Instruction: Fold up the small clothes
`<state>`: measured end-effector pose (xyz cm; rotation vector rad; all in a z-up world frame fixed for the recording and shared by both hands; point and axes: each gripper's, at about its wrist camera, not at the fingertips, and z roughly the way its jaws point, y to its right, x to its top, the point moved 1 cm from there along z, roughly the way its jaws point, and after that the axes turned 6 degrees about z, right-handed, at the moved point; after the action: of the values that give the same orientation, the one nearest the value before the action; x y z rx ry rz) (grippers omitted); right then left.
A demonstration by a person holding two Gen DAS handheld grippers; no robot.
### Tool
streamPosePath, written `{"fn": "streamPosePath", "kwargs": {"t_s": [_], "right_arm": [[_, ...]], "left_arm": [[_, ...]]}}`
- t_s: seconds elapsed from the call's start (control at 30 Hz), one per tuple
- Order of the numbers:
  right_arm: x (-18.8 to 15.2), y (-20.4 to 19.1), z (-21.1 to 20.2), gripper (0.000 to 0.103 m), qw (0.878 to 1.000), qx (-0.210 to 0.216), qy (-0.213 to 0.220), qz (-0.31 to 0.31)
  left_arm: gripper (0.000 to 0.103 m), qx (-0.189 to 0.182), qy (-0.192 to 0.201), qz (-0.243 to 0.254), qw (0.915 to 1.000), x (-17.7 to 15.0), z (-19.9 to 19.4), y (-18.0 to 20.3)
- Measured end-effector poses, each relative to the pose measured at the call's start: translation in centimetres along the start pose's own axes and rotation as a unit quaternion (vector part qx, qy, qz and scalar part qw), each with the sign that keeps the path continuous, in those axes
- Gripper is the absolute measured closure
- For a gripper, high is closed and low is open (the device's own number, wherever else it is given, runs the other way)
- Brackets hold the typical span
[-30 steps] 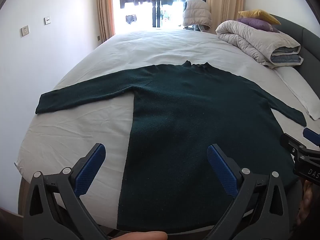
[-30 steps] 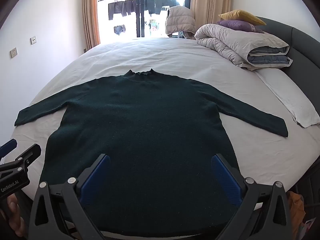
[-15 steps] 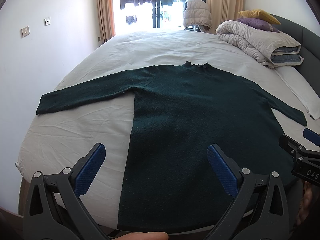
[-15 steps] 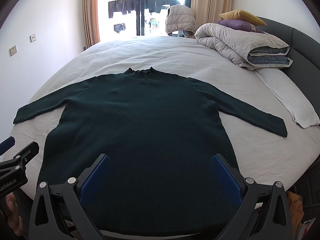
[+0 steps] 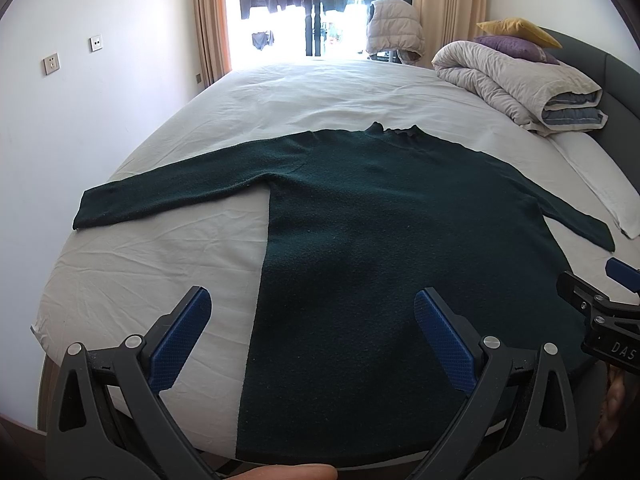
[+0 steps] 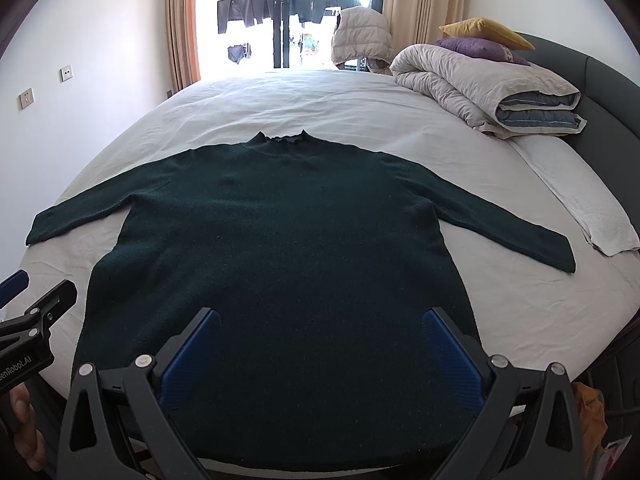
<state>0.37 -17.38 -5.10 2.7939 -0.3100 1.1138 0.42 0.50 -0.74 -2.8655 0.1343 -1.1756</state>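
A dark green long-sleeved sweater (image 5: 392, 232) (image 6: 288, 248) lies flat on the white bed sheet (image 5: 304, 92), collar away from me, both sleeves spread sideways and hem at the near bed edge. My left gripper (image 5: 312, 320) hovers open above the hem's left side, one blue pad over bare sheet, the other over the sweater. My right gripper (image 6: 320, 336) hovers open above the middle of the hem with nothing between its fingers. Each gripper also shows at the edge of the other's view: the right gripper (image 5: 600, 312) and the left gripper (image 6: 28, 320).
A rolled grey duvet (image 6: 480, 92) with purple and yellow cushions (image 6: 480, 36) sits at the far right by the dark headboard (image 6: 592, 72). A white towel (image 6: 580, 200) lies right of the sleeve. A puffy jacket (image 6: 360, 36) hangs before the bright window. A white wall (image 5: 100, 92) borders the left.
The views have shifted only slightly; the sweater lies as before and both grippers stay open above the hem.
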Motion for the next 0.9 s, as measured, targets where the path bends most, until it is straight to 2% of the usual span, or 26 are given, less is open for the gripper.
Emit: {"fn": "streamPosePath", "kwargs": {"t_s": [0.9], "right_arm": [[-0.76,0.08,0.1,0.0,1.0,0.0,-0.004,-0.001]], "left_arm": [[0.0,0.001,0.0,0.001,1.0,0.05,0.14,0.05]]}}
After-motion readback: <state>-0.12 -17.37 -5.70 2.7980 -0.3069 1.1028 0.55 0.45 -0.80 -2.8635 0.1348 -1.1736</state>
